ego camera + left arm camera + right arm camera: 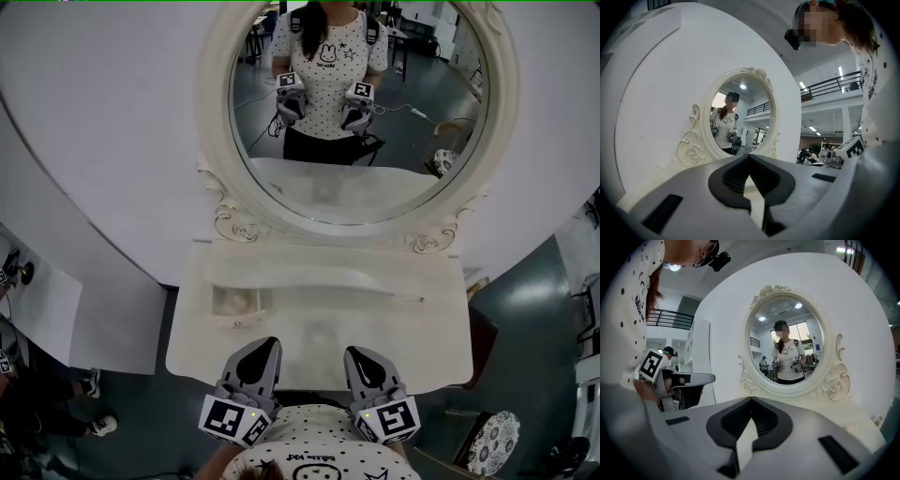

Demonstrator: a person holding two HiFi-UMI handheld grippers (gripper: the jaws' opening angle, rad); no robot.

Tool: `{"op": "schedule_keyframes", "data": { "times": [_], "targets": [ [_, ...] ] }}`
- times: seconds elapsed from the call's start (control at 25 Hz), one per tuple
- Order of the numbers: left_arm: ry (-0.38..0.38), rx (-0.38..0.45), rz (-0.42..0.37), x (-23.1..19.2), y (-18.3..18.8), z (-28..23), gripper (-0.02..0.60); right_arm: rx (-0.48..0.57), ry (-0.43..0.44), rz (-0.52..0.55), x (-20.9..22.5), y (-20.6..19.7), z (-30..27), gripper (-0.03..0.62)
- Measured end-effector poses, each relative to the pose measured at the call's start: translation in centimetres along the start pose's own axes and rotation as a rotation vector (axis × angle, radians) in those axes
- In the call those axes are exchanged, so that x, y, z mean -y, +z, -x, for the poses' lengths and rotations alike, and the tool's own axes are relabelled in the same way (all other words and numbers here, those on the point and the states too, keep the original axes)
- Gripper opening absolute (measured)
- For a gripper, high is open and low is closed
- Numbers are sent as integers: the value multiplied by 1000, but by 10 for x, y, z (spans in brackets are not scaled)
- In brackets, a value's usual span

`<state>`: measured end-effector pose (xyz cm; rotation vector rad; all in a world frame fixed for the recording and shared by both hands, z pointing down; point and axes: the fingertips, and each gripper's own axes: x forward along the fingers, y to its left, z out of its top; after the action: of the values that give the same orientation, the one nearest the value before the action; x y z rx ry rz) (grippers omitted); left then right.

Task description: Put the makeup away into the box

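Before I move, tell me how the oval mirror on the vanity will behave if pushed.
The mirror is glass, so probably fragile and slick. Its carved frame looks stiff and likely heavy. The scrolls at its base seem joined to the vanity top, so it should resist rather than tip, though I can't confirm the fixing.

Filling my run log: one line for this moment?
left gripper shut, empty | right gripper shut, empty | both at vanity table front edge

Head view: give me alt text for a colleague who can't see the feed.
Looking steeply down, the left gripper and right gripper sit side by side, shut and empty, over the near edge of a white vanity table. Beyond it, an oval mirror in an ornate cream frame reflects the person holding them.
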<state>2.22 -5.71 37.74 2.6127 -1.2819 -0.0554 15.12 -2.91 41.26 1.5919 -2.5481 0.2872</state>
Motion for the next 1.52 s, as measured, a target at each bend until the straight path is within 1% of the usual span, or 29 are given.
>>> {"op": "schedule_keyframes", "data": {
  "times": [0.24,0.6,0.84,1.52],
  "targets": [
    [-40,5,16,15,0,-3,-5,-2,-3,-6,2,0,1,6],
    [-108,-29,57,32,-13,-3,-5,-4,16,2,-3,-2,-3,6],
    [-96,-34,63,29,-16,0,-5,-9,14,3,-5,-4,-4,6],
    [-113,-19,57,24,-11,-1,-5,7,-8,38,-8,2,-8,6]
  ]
}}
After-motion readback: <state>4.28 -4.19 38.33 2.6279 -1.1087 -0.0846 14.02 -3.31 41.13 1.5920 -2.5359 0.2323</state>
